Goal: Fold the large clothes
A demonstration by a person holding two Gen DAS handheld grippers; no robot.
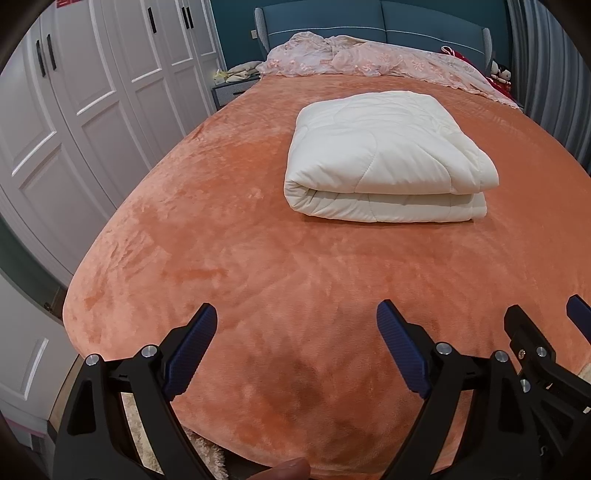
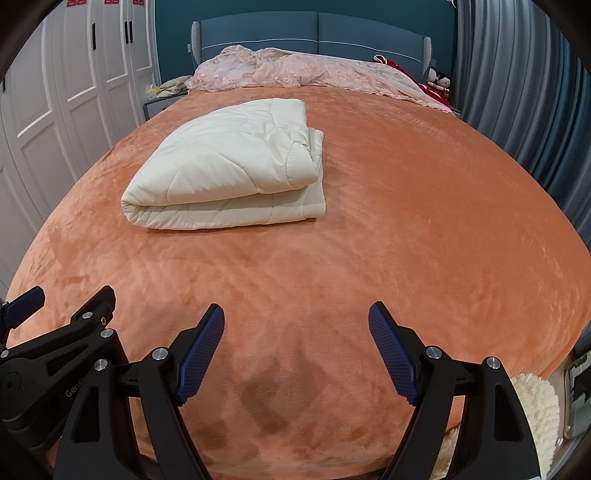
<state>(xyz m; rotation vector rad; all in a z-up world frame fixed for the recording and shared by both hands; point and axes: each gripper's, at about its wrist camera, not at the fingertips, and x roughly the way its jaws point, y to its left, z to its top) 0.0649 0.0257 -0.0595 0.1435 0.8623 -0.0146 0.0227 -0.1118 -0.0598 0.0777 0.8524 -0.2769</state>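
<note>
Nearest the cameras, both sets of tongs hang over the foot of the bed, side by side and well apart from the work. The left tongs stand spread wide with nothing between the blue pads; the right tongs likewise gape and hold nothing. Each appears at the edge of the other's view. Beneath them lies the bare orange plush bedspread, marked only by the tongs' shadows.

Further up, about mid-bed, rests the cream quilt, already doubled into a thick rectangular bundle. From the right wrist view its rounded fold faces the foot of the bed, and the stacked free edges show on its right side. By its look the quilt is padded, soft and light for its bulk; it should sag and slump when lifted and spring open if released early. The stitched surface probably offers fair grip. A sound hold would be on the two near corners, pinching all layers together, one set of tongs to each.

Beyond it, a pink lace coverlet lies crumpled against the blue headboard, with white wardrobe doors at left.
</note>
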